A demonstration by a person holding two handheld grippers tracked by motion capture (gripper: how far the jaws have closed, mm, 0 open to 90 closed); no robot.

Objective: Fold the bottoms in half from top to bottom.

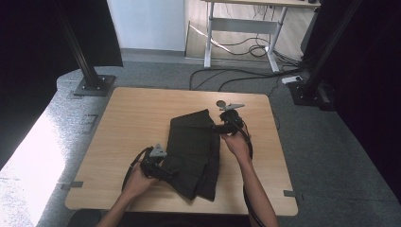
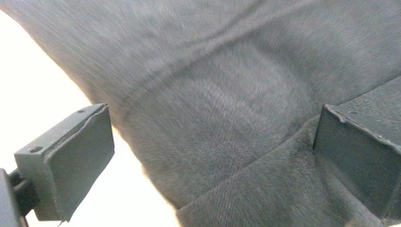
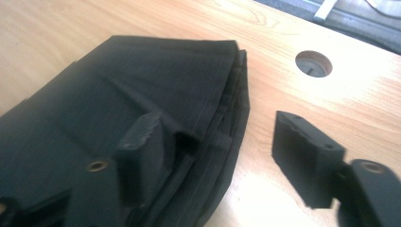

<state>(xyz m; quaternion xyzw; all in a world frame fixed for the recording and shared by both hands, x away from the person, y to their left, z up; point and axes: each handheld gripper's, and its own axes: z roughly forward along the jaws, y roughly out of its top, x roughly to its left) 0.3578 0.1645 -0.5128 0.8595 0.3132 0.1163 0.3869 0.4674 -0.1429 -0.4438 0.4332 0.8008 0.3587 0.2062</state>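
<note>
Lying folded at the centre of the high view, the black garment (image 1: pixel 196 151) is a matte, finely woven cloth, several layers stacked, edges and a seam ridge showing along its right side in the right gripper view (image 3: pixel 142 118). It rests flat on the light wood-grain table (image 1: pixel 127 123), rounded corners, smooth top. The right gripper (image 1: pixel 222 127) sits at the cloth's upper right edge — jaws well apart, one over the fabric, one over bare wood, nothing clamped. The left gripper (image 1: pixel 165 174) is at the cloth's lower left edge; in its own view the jaws stand wide, grey-looking weave (image 2: pixel 227 118) spread between them, pads not pressing on it. A round cable hole (image 3: pixel 313 63) is cut in the tabletop, upper right of the right gripper view.
</note>
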